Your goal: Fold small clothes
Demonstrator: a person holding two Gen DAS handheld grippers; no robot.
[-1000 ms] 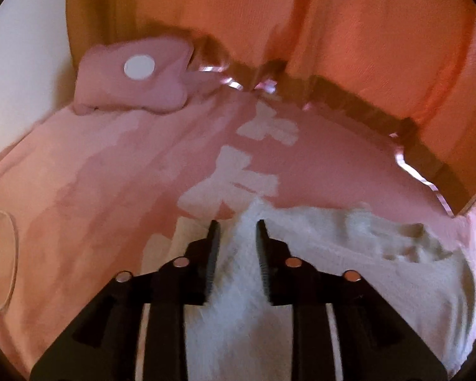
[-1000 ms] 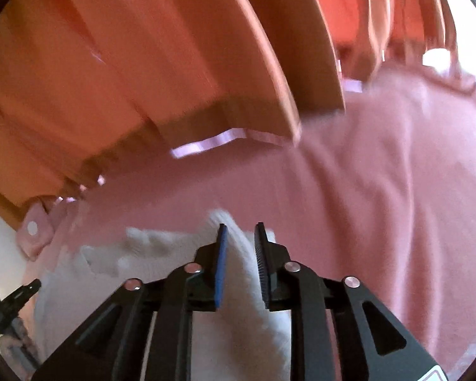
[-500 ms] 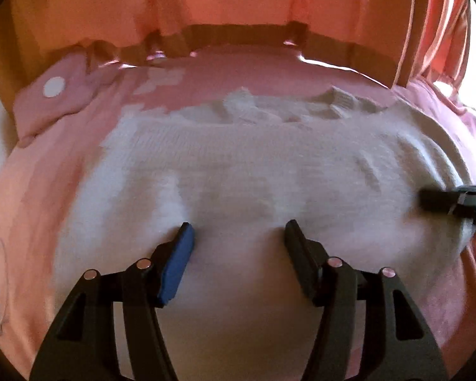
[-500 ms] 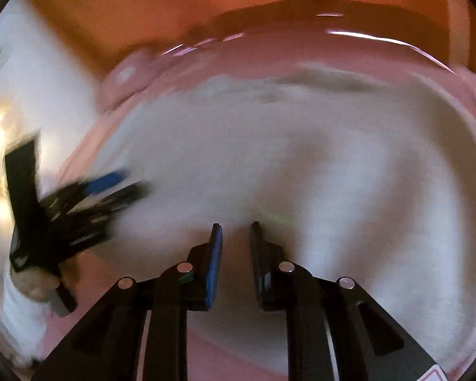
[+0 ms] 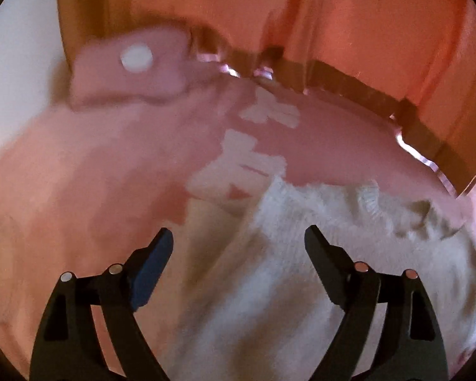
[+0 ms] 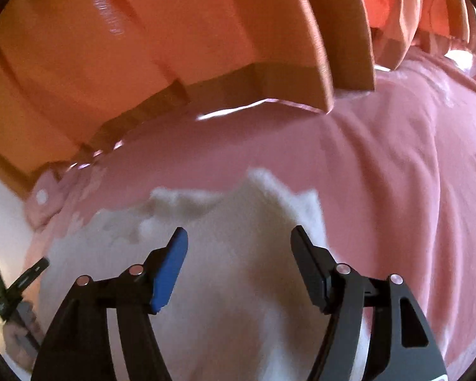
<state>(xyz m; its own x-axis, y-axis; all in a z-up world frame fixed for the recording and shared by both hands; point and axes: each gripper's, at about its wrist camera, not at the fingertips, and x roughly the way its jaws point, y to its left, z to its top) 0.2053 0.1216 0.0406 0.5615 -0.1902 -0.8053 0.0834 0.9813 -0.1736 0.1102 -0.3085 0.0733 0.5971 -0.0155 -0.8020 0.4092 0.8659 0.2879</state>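
Note:
A white knitted garment [image 5: 301, 285] lies on a pink bed sheet [image 5: 79, 190], its far edge bunched and rumpled. My left gripper [image 5: 238, 250] hovers over the garment's left edge with its jaws opening wide; cloth lies below the gap but the pads do not press on it. In the right wrist view the same white garment [image 6: 238, 270] spreads under my right gripper [image 6: 238, 250], whose jaws are also opening, pads clear of the fabric. The other gripper [image 6: 19, 282] and a hand show at the far left edge of the right wrist view.
A pink pillow [image 5: 136, 66] with a white round spot sits at the back left of the bed. Orange curtains [image 6: 174, 47] hang behind the bed's far edge. White patches [image 5: 238, 165] mark the sheet beyond the garment. A pale wall [image 5: 19, 57] stands at the left.
Both grippers held garment edges, swung over the spread cloth, then opened wide and let go. The garment now lies folded nearer, with its far edge bunched.

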